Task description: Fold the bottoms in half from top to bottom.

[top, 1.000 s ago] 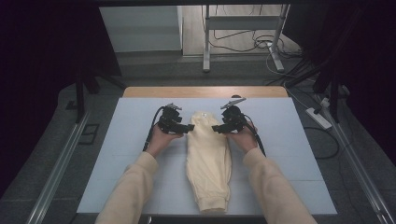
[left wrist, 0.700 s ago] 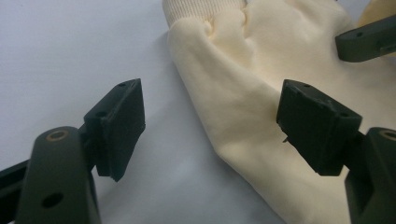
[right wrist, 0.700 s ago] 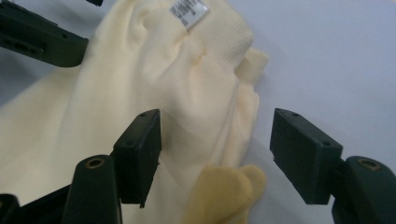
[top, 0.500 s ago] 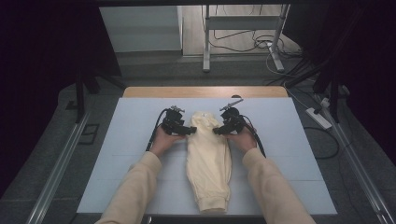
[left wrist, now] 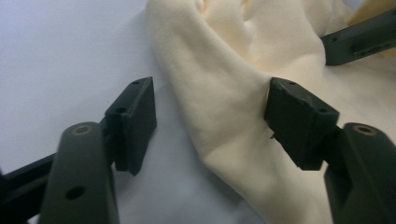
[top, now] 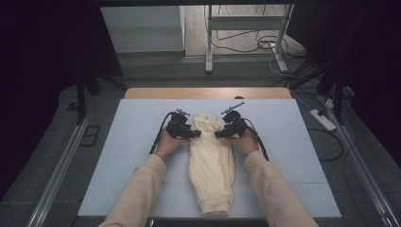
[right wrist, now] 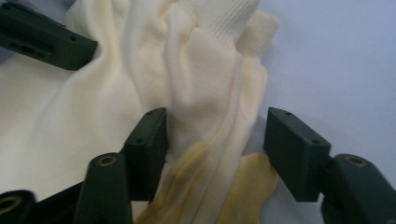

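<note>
Cloth, a cream garment (top: 211,163), lies lengthwise mid-frame on my pale blue mat (top: 118,142). My left gripper (top: 195,134) and right gripper (top: 219,134) flank its upper end; both jaws have just been closing, folds between them, not yet clamped.

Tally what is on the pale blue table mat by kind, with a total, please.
Cream fabric garment, folded lengthwise: 1
Black two-jaw handheld grippers: 2, the left gripper and the right gripper, one at each side of the garment's far end
Total: 3
</note>
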### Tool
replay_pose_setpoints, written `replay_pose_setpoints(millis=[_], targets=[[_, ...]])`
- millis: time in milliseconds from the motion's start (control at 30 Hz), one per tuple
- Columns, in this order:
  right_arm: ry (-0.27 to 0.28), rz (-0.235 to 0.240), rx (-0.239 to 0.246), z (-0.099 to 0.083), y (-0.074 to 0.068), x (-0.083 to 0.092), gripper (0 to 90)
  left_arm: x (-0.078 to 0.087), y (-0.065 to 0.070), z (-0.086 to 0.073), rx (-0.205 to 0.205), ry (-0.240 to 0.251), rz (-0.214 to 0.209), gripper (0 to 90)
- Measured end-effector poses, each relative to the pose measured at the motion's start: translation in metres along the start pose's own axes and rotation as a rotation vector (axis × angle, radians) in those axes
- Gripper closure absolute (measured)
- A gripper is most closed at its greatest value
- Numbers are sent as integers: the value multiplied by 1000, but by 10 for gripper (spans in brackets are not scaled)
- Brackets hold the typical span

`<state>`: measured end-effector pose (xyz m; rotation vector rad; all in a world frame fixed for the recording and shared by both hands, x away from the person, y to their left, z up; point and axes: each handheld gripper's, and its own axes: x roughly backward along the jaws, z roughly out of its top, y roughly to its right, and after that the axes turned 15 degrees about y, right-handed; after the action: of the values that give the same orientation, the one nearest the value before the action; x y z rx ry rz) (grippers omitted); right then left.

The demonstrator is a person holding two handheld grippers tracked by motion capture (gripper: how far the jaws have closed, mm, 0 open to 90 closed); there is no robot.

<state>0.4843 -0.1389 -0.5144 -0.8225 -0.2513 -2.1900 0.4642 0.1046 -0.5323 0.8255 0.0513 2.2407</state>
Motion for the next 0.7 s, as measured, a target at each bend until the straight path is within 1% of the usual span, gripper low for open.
replay_pose_setpoints(millis=[100,200,300,367,467,600,667,700], targets=[[2,20,-1,0,-1,0,522,-1,2,0,-9,-5,-18,470],[4,53,-26,-1,-1,0,626,-2,5,0,-9,-14,-27,596],[6,81,-45,-1,-1,0,699,-1,5,0,-10,-17,-37,706],[9,85,-44,-1,-1,1,719,0,6,0,-24,-13,-34,771],[14,83,-38,-2,-1,3,738,1,7,0,-47,-9,-33,800],[18,84,-34,-1,-1,6,749,3,9,1,-54,0,-37,814],[27,82,-26,0,-2,9,750,5,10,3,-56,13,-41,815],[30,81,-22,0,-2,11,750,6,11,4,-66,18,-42,815]])
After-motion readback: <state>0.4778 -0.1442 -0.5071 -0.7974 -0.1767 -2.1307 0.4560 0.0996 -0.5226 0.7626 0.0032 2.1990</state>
